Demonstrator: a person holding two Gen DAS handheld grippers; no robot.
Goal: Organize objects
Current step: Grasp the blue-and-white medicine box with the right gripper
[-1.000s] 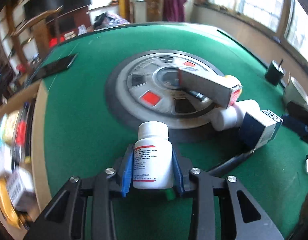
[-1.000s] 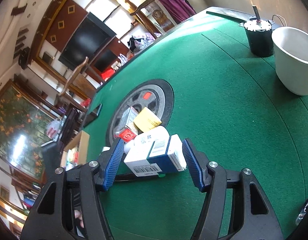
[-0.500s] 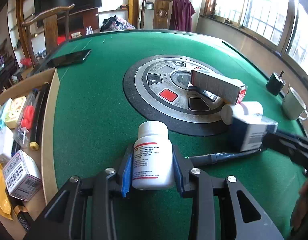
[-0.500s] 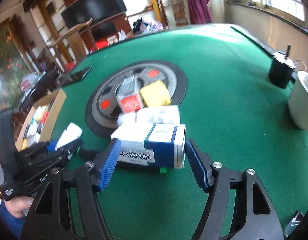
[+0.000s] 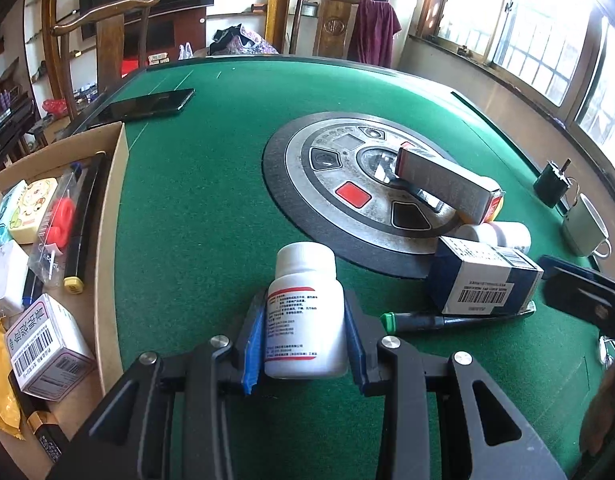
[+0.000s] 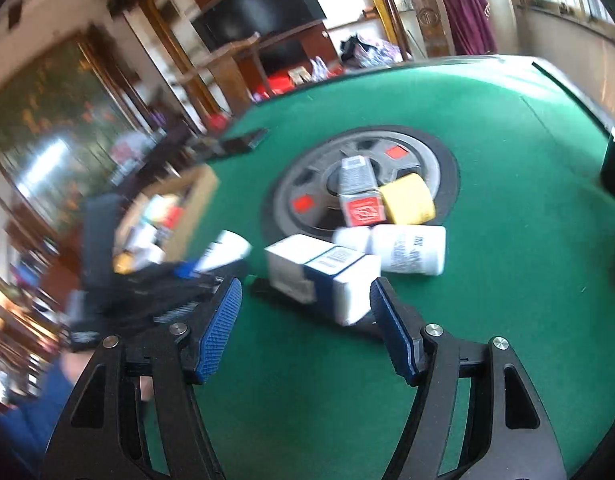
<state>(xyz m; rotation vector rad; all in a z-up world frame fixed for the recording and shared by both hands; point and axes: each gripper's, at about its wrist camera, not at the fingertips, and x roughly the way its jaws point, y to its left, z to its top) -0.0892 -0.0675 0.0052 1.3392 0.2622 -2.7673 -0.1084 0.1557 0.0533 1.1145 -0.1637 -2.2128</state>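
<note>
Left claw (image 5: pixel 305 336): clamped on upright white pill bottle (image 5: pixel 305 312), above green worktop (image 5: pixel 195 208), beside cardboard box (image 5: pixel 107 240). Right claw (image 6: pixel 307 322): spread wide, gripping nothing, blue-white carton (image 6: pixel 327 276) just ahead between pads, resting on pen (image 5: pixel 447 320).

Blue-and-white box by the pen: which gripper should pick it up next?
Right. The right gripper is open and aimed at the blue-and-white box, whereas the left gripper is shut on the white pill bottle.
</note>
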